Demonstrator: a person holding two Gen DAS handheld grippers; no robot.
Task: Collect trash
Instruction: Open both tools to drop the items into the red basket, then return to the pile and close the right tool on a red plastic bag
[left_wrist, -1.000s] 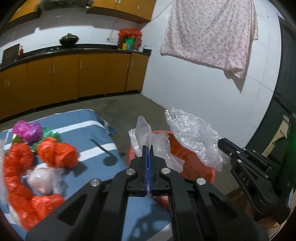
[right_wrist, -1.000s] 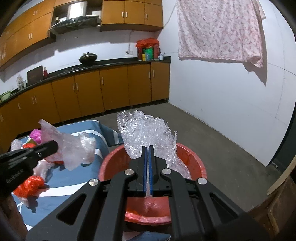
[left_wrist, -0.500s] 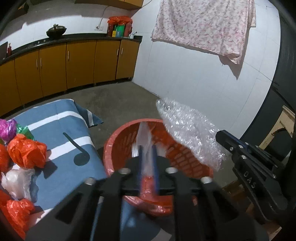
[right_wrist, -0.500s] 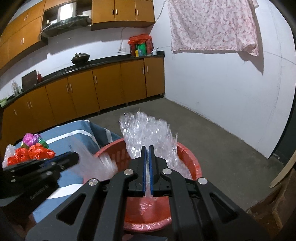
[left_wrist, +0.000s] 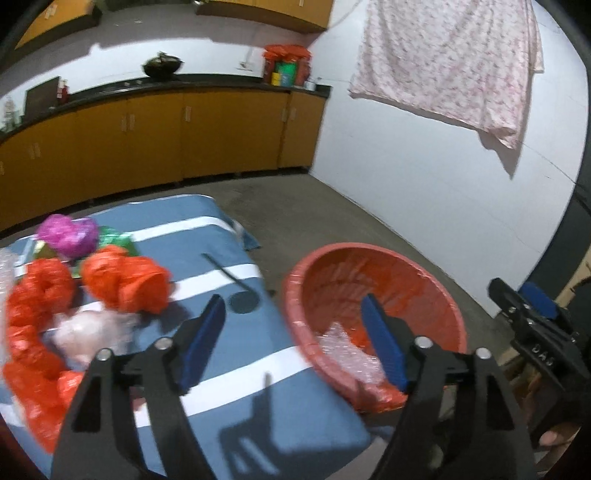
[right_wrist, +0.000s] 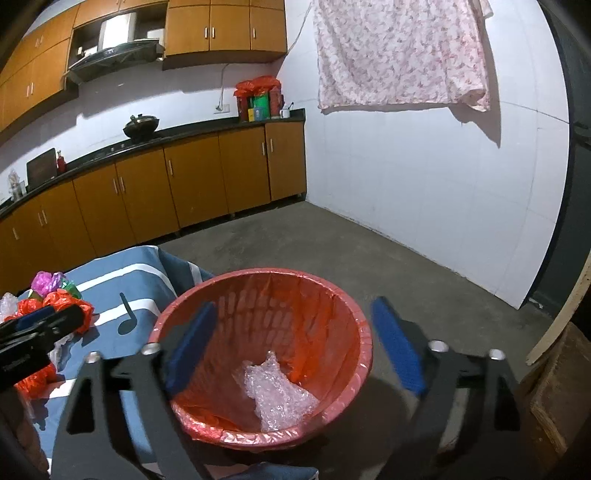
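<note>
A red plastic basket (right_wrist: 295, 306) stands on the floor beside the table, with crumpled bubble wrap (right_wrist: 277, 395) lying in its bottom. My right gripper (right_wrist: 295, 347) hangs over the basket, its jaws opening with nothing between the blue pads. My left gripper (left_wrist: 295, 339) is above the table edge and the basket (left_wrist: 351, 280), its jaws also opening and empty. Bubble wrap (left_wrist: 347, 354) shows in the basket there too. On the table lie orange bags (left_wrist: 125, 280), a magenta wad (left_wrist: 68, 232) and clear plastic (left_wrist: 92, 332).
The table wears a blue cloth with white stripes (left_wrist: 229, 369). Brown cabinets (right_wrist: 192, 184) under a dark counter line the far wall. A floral cloth (right_wrist: 399, 55) hangs on the white wall. Bare concrete floor lies beyond the basket. A wooden crate (right_wrist: 554, 387) sits at right.
Both grippers went from shut to wide. The clear bag left the left jaws and the bubble wrap left the right jaws; bubble wrap now lies in the basket.
</note>
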